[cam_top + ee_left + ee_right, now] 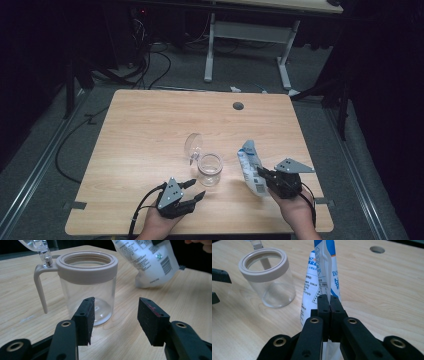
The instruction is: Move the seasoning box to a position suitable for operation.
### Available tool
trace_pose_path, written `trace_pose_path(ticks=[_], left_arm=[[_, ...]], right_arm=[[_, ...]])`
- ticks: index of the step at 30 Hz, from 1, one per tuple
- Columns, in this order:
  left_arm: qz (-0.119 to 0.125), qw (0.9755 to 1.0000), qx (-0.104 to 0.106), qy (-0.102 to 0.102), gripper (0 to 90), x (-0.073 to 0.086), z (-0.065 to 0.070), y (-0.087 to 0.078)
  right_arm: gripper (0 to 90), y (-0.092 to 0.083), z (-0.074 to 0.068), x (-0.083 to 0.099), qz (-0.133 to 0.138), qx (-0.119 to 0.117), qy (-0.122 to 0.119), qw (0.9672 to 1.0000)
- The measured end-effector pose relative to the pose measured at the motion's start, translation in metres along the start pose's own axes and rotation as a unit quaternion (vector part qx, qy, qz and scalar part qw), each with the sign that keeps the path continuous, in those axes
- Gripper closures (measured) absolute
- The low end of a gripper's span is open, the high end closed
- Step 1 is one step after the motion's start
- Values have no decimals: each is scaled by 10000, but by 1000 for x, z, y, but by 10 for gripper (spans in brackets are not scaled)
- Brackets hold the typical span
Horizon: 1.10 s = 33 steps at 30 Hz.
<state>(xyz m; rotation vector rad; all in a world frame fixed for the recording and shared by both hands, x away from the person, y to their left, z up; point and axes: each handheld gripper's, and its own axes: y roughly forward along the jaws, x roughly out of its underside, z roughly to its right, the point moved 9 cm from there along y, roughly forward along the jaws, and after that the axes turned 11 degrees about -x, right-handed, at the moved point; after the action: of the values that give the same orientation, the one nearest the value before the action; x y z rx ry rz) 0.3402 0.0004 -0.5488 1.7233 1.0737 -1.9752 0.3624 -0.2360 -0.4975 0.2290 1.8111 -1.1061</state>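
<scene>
Jaws of right gripper (329, 301) pinch pouch (322, 272) edge; left gripper (116, 315) spread beside jar (87, 287).

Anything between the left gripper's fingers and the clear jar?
Nothing: bare wood of the table separates the left gripper from the jar, seen in the left gripper view.

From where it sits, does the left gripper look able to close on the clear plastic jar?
Probably yes: the left gripper is open, aimed at the clear plastic jar with the beige rim, nothing between them.
</scene>
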Motion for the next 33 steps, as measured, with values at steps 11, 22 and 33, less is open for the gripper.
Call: trace_pose_path(ticks=[11, 22, 33], left_arm=[[74, 9999, 16, -116, 483, -1, -3, -2], [29, 9999, 30, -143, 483, 1, -1, -2], [99, 9998, 4, -168, 483, -2, -4, -5]], right_arm=[[895, -3, -4, -16, -863, -70, -178, 9961], [900, 0, -2, -15, -1418, -221, -189, 9895], [899, -4, -2, -17, -2007, -268, -210, 9791]])
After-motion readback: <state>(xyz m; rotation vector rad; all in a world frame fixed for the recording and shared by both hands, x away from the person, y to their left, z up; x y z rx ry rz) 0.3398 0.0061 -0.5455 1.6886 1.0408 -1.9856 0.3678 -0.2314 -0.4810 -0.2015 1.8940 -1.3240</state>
